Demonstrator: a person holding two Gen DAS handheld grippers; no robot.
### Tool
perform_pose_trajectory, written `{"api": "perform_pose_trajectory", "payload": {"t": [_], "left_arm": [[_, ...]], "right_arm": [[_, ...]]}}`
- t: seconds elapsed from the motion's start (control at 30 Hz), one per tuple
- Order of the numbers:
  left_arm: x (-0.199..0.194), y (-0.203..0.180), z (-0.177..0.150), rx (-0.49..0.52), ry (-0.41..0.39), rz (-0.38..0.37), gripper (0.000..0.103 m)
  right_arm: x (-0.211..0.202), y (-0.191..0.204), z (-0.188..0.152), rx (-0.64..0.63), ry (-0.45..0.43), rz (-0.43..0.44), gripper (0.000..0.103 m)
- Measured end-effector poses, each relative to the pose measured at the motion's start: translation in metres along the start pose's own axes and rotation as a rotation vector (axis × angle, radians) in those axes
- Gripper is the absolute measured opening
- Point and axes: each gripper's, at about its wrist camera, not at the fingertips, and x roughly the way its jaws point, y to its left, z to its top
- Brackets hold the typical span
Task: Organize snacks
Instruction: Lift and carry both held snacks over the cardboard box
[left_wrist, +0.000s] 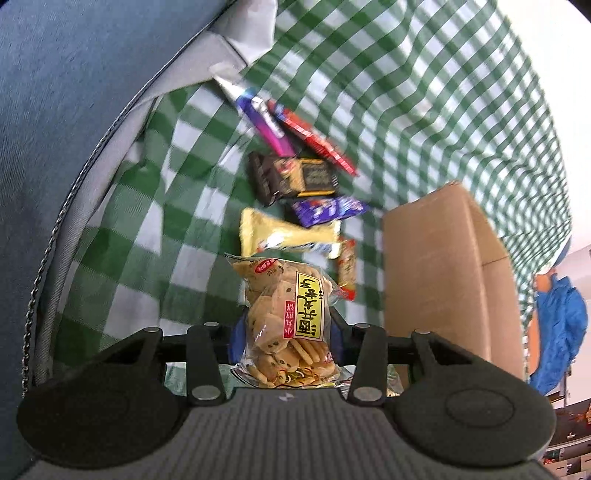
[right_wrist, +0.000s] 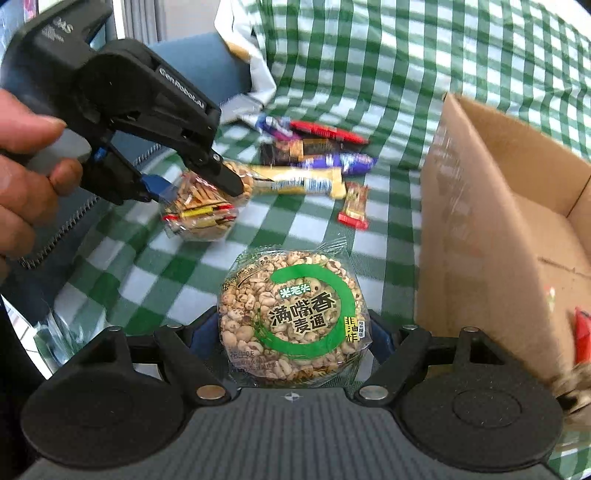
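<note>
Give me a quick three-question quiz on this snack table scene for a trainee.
1. True or false: the left hand-held gripper holds the cracker bag.
2. What does the right hand-held gripper hold? A) red bar B) round puffed-grain cake C) nothing
3. Name the container standing to the right of the loose snacks.

Key: 1 true. 2 B, the round puffed-grain cake. 3 the cardboard box.
</note>
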Motion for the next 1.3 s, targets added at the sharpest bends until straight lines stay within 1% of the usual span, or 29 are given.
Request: {"api": "perform_pose_trajectory", "payload": {"t": [0.2,0.3,0.37,0.5,0.6,0.7,0.87,0.93,1.0,1.07,1.1,1.2,1.3], "left_arm": [[-0.011,-0.01,0.001,0.019,-0.053,-0.039,0.048],[-0.022,-0.018,0.002,0.044,-0.113,-0.062,0.048],[-0.029,-0.023,0.002,0.059,-0.148,-0.087,0.048],[-0.038,-0.034,0.0,0.098,-0.202,-0.12,0.048],[-0.043,-0.045,-0.003,0.129,-0.233,-0.143,0.048],[-0.045,-0.056,-0.007,0.153,-0.261,-0.166,0.048],[-0.042,-0.078,-0.013,0.175,-0.297,-0.224,0.048],[-0.038,-0.088,-0.015,0.189,-0.308,-0.249,0.048],[-0.034,-0.1,-0.018,0.208,-0.318,-0.275,0.048],[-0.031,-0.112,-0.02,0.231,-0.327,-0.303,0.048],[-0.029,-0.118,-0.022,0.241,-0.331,-0.318,0.048],[-0.022,-0.137,-0.025,0.266,-0.338,-0.362,0.048],[-0.015,-0.155,-0.03,0.297,-0.341,-0.389,0.048]], "right_arm": [[-0.017,-0.001,0.01,-0.025,-0.06,-0.007,0.081],[-0.029,0.0,0.016,-0.045,-0.1,-0.014,0.081],[-0.041,0.0,0.023,-0.066,-0.141,-0.03,0.081],[-0.063,-0.01,0.039,-0.088,-0.209,-0.067,0.081],[-0.079,-0.029,0.053,-0.099,-0.256,-0.115,0.081],[-0.096,-0.059,0.068,-0.1,-0.307,-0.173,0.081],[-0.112,-0.128,0.079,-0.105,-0.36,-0.311,0.081],[-0.112,-0.159,0.074,-0.066,-0.36,-0.359,0.081],[-0.106,-0.184,0.064,0.003,-0.335,-0.396,0.081],[-0.103,-0.207,0.052,0.099,-0.285,-0.395,0.081],[-0.104,-0.213,0.049,0.122,-0.275,-0.394,0.081],[-0.112,-0.219,0.041,0.103,-0.307,-0.43,0.081],[-0.11,-0.227,0.03,0.071,-0.278,-0.462,0.081]]}}
